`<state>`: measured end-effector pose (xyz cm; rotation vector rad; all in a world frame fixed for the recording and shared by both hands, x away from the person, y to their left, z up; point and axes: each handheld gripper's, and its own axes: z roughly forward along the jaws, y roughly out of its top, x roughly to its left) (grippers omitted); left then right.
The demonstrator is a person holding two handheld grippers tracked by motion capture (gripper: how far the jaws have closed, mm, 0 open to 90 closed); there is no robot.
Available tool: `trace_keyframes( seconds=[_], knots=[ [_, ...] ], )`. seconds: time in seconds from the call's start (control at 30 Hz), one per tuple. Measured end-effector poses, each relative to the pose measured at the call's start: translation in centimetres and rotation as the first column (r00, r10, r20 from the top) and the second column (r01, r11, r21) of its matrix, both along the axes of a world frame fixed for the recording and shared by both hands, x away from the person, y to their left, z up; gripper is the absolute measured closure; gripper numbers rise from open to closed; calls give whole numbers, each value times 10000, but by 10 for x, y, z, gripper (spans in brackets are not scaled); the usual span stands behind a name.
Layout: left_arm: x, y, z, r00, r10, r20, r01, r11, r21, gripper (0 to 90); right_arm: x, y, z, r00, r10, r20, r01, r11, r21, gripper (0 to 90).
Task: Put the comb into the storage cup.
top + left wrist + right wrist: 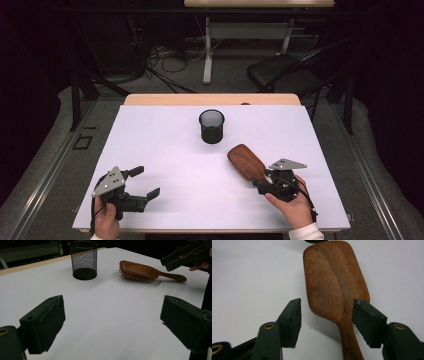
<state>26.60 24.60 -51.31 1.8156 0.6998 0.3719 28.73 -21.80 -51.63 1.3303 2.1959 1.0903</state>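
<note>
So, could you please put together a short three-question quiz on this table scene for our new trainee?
1. True or false: the wooden hairbrush lies bristles down on the white table.
2. Which stands farther from the person: A) the black mesh cup or B) the hairbrush?
3. Fill in: the right gripper's jaws straddle the brush's ____ without pressing it.

Key: 1 true. 2 A. 3 neck, where head meets handle. The left gripper is open with nothing between its jaws.

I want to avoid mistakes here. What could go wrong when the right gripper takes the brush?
The right gripper is open around the brush where handle meets head; closing on that tapered neck, it might slip. The cup stands just beyond the brush, so a forward swing could tip it.
</note>
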Motion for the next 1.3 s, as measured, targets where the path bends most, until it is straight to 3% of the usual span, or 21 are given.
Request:
trace_keyframes(
  seconds=[0.17,0.27,0.5,0.63,0.97,1.3],
  knots=[
    [0,0,0,10000,10,-11,-10,10000,12,59,2,-2,0,10000,-33,22,33,9999,-127,297],
    [0,0,0,10000,6,-24,-6,10000,-4,59,6,-4,-2,9994,168,-313,-179,9993,-342,179],
    [0,0,0,10000,2,-20,-2,10000,8,59,7,-5,-4,9988,17,-494,-49,9978,-662,115],
    [0,0,0,10000,-2,-16,2,10000,16,59,8,-5,-4,9979,-127,-638,79,9971,-761,0],
    [0,0,0,10000,-5,-54,5,10000,43,59,8,-5,-2,9956,99,-934,-156,9981,-601,0],
    [-1,-1,-1,9999,57,-95,-57,10000,31,59,15,-12,4,9921,145,-1242,-308,9910,-1299,3]
  ],
)
